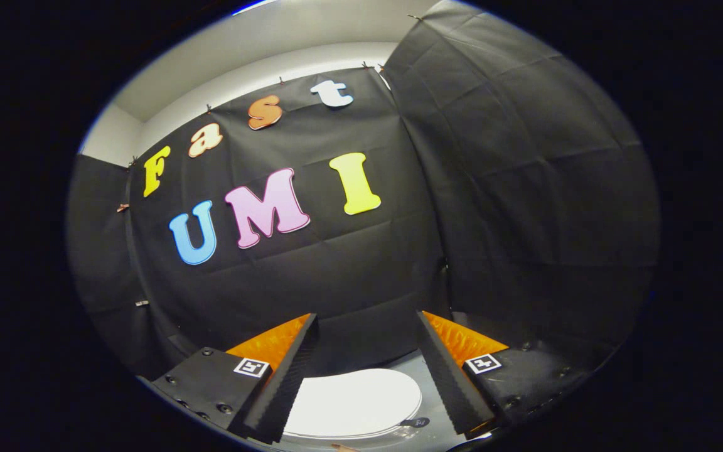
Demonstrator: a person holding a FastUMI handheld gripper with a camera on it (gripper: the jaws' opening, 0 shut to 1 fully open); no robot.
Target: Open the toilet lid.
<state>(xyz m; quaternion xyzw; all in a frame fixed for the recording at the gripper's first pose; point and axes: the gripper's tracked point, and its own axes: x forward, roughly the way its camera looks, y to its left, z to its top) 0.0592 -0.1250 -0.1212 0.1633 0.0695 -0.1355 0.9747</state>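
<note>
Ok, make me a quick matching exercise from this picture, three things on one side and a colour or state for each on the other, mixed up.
Things:
1. toilet lid
2. gripper
3. booth wall

Descriptions:
A. black cloth
B. white, lying flat and closed
C. jaws spread wide, holding nothing

Pairs: 1-B, 2-C, 3-A. The lid sits below and between the jaws, untouched.

The left finger of the tongs point(368, 320) covers the left part of the white toilet lid point(355, 402). Its near edge is cut off below, so the hinge cannot be told.
</note>
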